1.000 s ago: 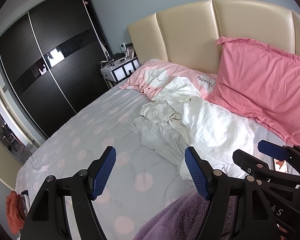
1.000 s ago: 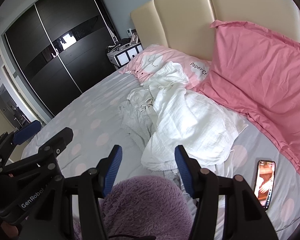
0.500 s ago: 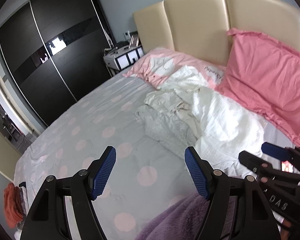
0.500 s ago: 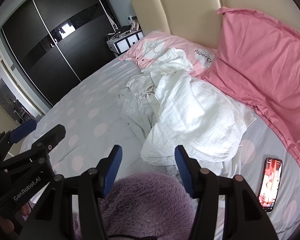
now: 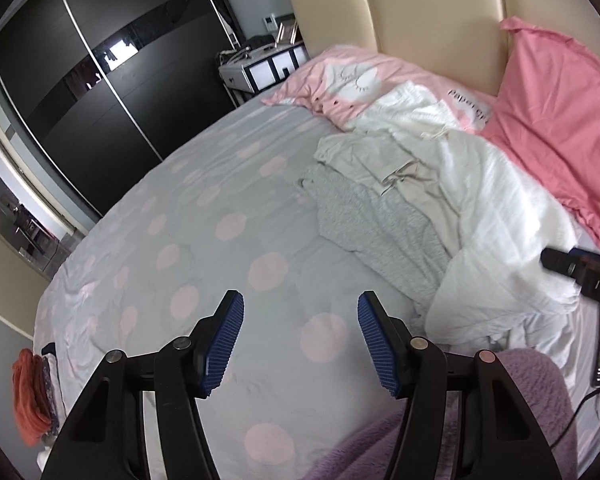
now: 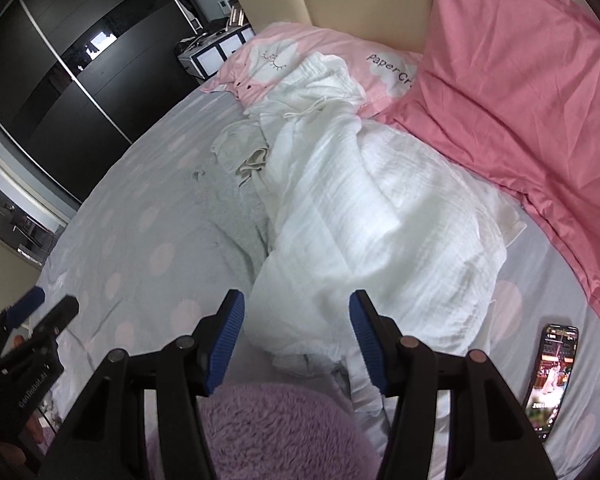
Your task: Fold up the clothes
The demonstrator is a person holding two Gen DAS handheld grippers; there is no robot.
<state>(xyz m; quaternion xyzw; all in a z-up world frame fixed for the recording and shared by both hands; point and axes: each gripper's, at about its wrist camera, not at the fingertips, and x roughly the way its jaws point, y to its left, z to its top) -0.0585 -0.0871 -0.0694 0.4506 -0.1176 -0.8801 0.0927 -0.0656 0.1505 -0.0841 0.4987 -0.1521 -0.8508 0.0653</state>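
Clothes (image 6: 364,216) lay heaped at frame centre, white garment topmost, grey one (image 5: 384,220) spread to its left, all unfolded. Right gripper (image 6: 296,336) hung released over the heap's near edge, jaws wide with nothing clamped, probably lined up for a first pick. Left gripper (image 5: 300,340) sat over bare sheet (image 5: 188,208), lower centre; jaws were closing on nothing. Phone (image 6: 552,372) lay lower right, clear of the heap. Purple fleece (image 6: 268,432), bottom edge: possibly the person's sleeve.

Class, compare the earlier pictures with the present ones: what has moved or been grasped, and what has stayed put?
Both grippers came down closer to the crumpled white muslin garment. The left gripper is closing on nothing; the right gripper remains open, empty. Clothes, black phone and pink pillows haven't shifted.
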